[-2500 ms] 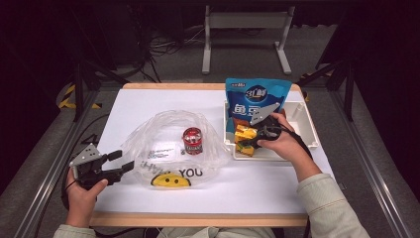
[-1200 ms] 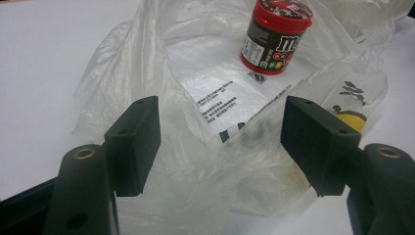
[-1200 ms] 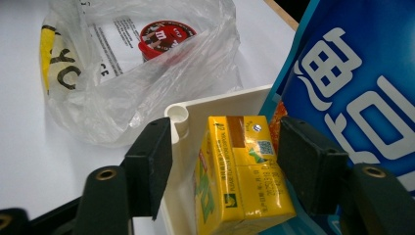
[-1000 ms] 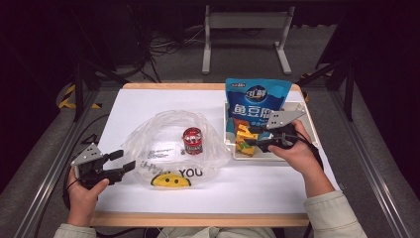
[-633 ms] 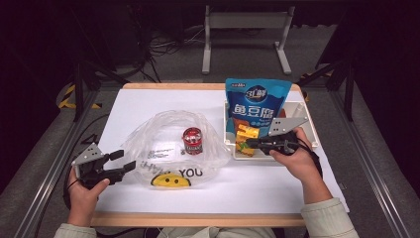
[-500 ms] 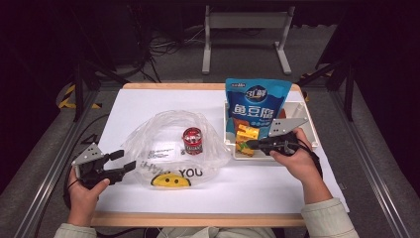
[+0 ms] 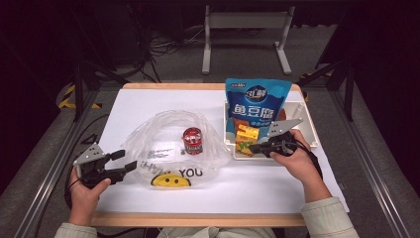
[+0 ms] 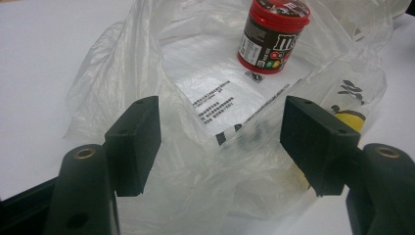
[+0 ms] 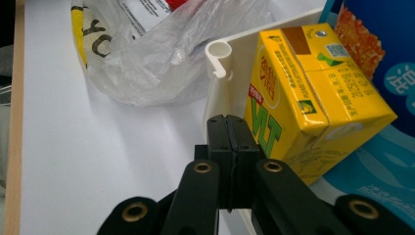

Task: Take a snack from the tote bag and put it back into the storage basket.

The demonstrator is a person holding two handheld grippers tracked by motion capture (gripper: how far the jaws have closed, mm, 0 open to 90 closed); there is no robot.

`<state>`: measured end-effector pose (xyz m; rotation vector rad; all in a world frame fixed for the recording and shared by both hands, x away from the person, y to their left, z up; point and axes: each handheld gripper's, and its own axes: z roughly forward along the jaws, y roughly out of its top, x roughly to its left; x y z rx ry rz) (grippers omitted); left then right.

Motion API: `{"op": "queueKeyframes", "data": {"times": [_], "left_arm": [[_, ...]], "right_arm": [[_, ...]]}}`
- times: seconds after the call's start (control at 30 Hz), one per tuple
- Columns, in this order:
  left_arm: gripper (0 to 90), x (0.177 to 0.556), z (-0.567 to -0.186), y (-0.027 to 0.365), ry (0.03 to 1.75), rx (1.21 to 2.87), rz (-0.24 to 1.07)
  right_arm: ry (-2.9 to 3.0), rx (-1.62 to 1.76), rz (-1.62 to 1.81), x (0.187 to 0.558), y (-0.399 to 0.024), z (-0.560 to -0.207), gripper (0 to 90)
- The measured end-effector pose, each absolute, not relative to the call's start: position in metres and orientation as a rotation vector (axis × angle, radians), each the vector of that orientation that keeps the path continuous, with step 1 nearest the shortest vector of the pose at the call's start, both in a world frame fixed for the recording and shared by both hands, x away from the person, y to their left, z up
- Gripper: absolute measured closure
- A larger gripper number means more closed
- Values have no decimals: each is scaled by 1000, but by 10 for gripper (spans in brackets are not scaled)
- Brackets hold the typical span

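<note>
The white-topped bench carries one crumpled clear plastic bag printed with a yellow smile, and one white plastic bin to its right. The bin holds one tall blue snack pouch and what look like two yellow drink cartons; a single red-lidded candy jar stands inside the bag.

The step in hand looks like packing the bin's goods into the bag. The right gripper sits at the bin's front wall, just beside the nearest carton, its fingers pressed flat together with nothing between them. The left gripper waits at the bag's near edge, fingers spread wide and empty.

Next, I judge, the right fingers must reopen to straddle a carton.
</note>
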<state>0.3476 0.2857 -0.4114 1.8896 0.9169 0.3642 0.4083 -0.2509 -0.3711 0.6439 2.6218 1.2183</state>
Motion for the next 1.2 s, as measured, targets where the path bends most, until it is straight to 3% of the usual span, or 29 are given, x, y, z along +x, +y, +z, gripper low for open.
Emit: {"op": "queueKeyframes", "data": {"times": [1.2], "left_arm": [[322,347,-411,286,918,1887,365]], "right_arm": [[2615,797,1029,421,-255,-396,900]]}}
